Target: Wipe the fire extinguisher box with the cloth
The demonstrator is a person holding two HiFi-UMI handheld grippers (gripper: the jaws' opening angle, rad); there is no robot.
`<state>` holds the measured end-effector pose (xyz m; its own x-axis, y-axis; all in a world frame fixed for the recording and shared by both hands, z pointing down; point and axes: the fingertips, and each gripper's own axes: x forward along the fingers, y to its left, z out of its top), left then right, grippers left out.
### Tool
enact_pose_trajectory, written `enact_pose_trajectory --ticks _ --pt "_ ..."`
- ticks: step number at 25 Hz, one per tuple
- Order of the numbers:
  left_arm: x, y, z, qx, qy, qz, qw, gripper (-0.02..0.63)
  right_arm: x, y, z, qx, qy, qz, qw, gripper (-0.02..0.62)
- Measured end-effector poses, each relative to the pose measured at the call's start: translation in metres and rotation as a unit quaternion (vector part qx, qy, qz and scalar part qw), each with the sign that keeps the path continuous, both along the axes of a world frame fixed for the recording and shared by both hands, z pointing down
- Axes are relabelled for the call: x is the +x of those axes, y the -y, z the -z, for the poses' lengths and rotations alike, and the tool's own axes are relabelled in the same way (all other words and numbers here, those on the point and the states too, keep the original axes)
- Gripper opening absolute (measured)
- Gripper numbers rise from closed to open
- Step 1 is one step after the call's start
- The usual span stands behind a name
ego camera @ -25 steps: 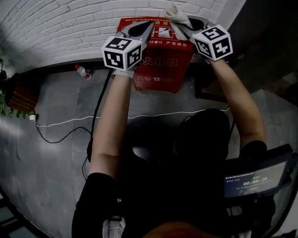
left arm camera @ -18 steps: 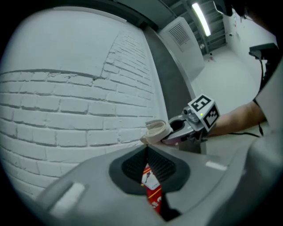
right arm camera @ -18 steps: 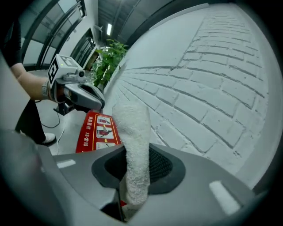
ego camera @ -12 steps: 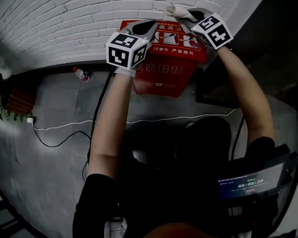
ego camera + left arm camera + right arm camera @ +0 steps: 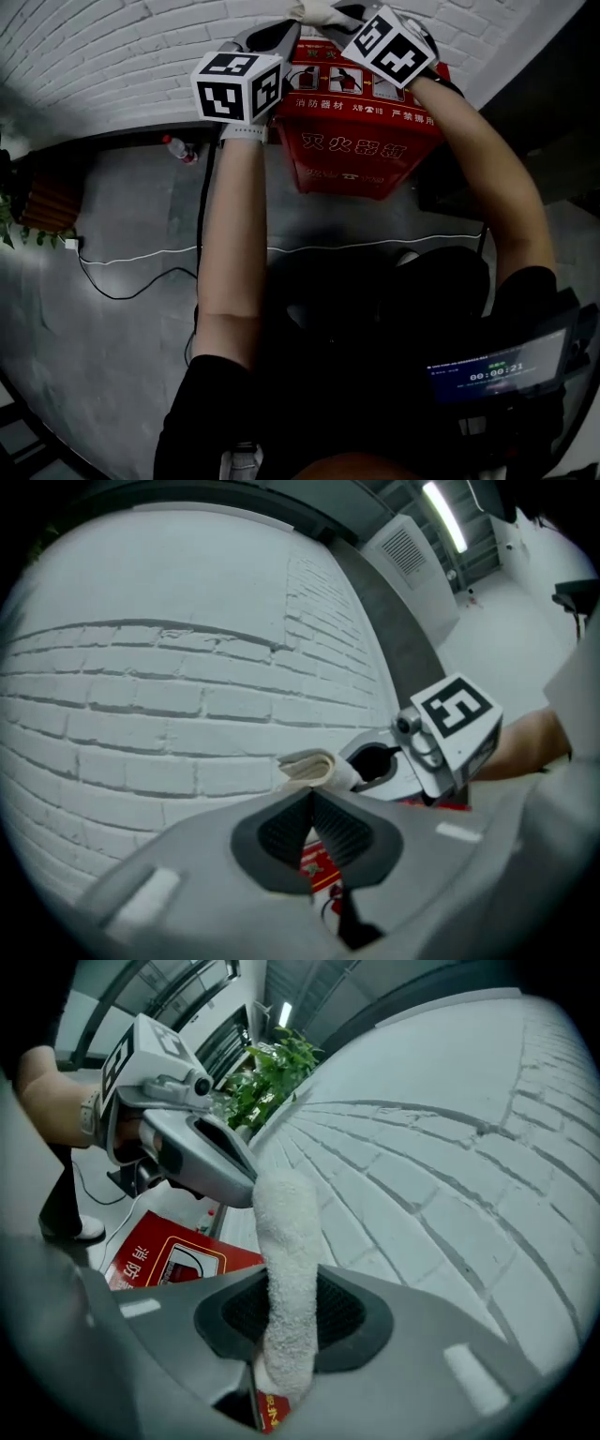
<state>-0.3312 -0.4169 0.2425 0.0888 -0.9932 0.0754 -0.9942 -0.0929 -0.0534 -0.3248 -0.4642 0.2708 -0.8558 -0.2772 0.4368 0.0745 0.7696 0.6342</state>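
Observation:
The red fire extinguisher box (image 5: 361, 122) stands against the white brick wall, its top printed with pictures. In the head view my right gripper (image 5: 330, 17) is over the box's back edge by the wall, shut on the off-white cloth (image 5: 311, 11). The right gripper view shows the cloth (image 5: 286, 1241) standing up between the pads, with the box (image 5: 169, 1260) below. My left gripper (image 5: 279, 36) hovers over the box's left back corner, shut with nothing in it. In the left gripper view its fingertips (image 5: 312, 803) point at the cloth (image 5: 309, 766), a little short of it.
The brick wall (image 5: 141, 47) lies right behind both grippers. A plastic bottle (image 5: 178, 148) lies on the grey floor left of the box, and a white cable (image 5: 141, 255) crosses the floor. A plant (image 5: 17, 220) stands far left. A screen device (image 5: 497, 373) is at lower right.
Both grippers have moved toward the wall. The right one carried the cloth leftward along the box's back edge, closing on the left gripper.

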Motion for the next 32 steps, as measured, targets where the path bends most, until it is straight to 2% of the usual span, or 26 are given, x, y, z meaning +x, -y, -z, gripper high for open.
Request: enact_pose_trajectory --ticks 5,7,10,13,16,19,32 --pt "-0.044 -0.007 -0.034 -0.042 -0.043 0.017 0.998 0.002 -0.035 -0.013 -0.032 0.089 -0.064 0.027 0.994 0.1" --pt "-0.05 -0.01 -0.054 -0.067 -0.054 0.025 0.996 0.002 -0.042 -0.018 -0.05 0.116 -0.098 0.04 0.988 0.098" --pt "-0.049 -0.015 -0.078 -0.105 -0.049 0.023 0.993 0.002 -0.046 -0.023 -0.077 0.142 -0.151 0.06 0.976 0.095" --pt "-0.048 -0.02 -0.079 -0.118 -0.029 0.024 0.9923 0.002 -0.044 -0.025 -0.086 0.127 -0.172 0.067 0.974 0.087" --pt "-0.046 -0.024 -0.07 -0.115 -0.011 0.031 0.9928 0.002 -0.034 -0.025 -0.086 0.101 -0.187 0.067 0.975 0.084" --pt "-0.033 -0.023 -0.062 -0.111 -0.002 0.022 0.9936 0.002 -0.021 -0.023 -0.086 0.098 -0.2 0.064 0.973 0.083" --pt "0.089 0.012 -0.042 -0.106 0.046 -0.068 0.991 0.002 0.074 0.015 -0.084 0.079 -0.229 0.011 0.97 0.083"
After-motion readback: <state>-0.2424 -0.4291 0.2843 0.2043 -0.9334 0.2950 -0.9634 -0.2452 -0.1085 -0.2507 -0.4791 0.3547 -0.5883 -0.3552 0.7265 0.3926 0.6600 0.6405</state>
